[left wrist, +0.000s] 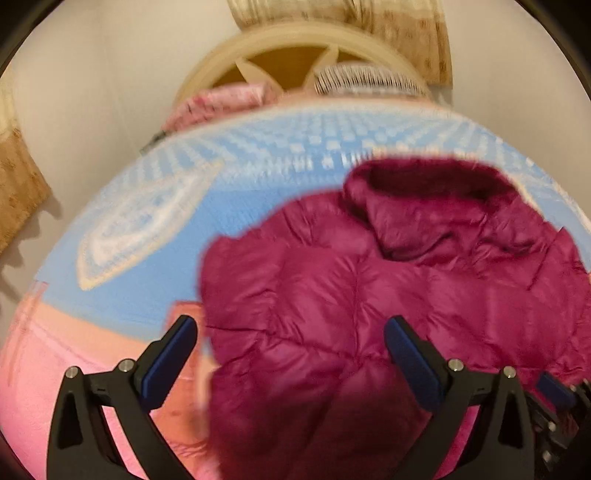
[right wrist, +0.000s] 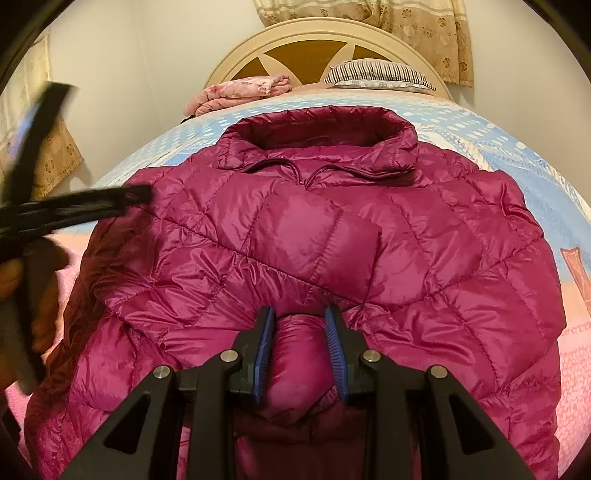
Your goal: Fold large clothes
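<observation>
A magenta quilted puffer jacket (right wrist: 332, 229) lies on the bed, collar toward the headboard, with one side folded across its front. My right gripper (right wrist: 300, 317) is shut on a puffy fold of the jacket near its lower middle. In the left wrist view, which is blurred, the jacket (left wrist: 369, 288) fills the lower right. My left gripper (left wrist: 290, 328) is open just above the jacket's left edge and holds nothing. The left gripper also shows as a blurred black shape at the left of the right wrist view (right wrist: 74, 206).
The bed has a blue, white and pink patterned cover (left wrist: 147, 229). A folded pink blanket (right wrist: 240, 92) and a striped pillow (right wrist: 376, 74) lie by the cream headboard (right wrist: 325, 33). Curtains (right wrist: 424, 33) hang behind it.
</observation>
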`<state>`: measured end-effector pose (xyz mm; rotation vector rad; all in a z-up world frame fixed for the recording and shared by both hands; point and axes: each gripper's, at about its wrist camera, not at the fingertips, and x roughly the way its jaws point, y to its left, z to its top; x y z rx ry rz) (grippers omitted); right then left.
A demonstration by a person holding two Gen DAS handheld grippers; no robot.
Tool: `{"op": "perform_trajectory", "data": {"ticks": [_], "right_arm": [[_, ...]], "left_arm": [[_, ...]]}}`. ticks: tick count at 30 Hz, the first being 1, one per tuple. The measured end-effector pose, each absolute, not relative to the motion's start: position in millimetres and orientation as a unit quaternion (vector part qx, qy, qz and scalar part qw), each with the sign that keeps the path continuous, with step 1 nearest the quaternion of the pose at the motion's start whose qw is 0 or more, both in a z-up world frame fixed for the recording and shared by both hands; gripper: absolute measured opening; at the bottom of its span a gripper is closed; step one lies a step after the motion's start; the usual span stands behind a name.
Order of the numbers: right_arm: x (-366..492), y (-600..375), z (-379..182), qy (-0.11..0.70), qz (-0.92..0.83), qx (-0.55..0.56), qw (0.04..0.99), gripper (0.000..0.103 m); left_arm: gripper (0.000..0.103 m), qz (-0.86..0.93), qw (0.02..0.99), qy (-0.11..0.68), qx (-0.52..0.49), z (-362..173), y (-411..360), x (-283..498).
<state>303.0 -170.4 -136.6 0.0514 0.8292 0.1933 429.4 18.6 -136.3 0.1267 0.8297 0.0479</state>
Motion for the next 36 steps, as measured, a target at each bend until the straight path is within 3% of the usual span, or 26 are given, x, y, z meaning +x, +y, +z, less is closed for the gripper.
{"op": "perform_trajectory", "data": {"ticks": [7,13,18,25,36], "right_arm": [[296.8,-181.5,-126.7,0.406,0.098,0.041,0.907,0.030],[306.8,-185.4,-88.4,0.367,0.094,0.062,0.923,0.030],[335.2,-178.4,-122.1,0.413,0.100,0.037,0.905,0.030],[332.1,-177.1,-132.5,0.404,0.094,0.023,0.910,0.030],[325.4,-182.0,-134.9,0.398,0.092,0.039,0.912,0.030]], "left_arm": [[0.103,0.021,0.906,0.404,0.124,-165.9,-8.0,427.0],[0.103,0.003,0.905,0.417,0.085,-166.0,8.4,429.2],[0.103,0.022,0.915,0.395,0.078,-148.4,7.5,413.3],[0.103,-0.028,0.929,0.361,0.082,-113.4,-27.8,388.9],[0.103,-0.016,0.904,0.416,0.095,-160.9,-31.4,410.8]]}}
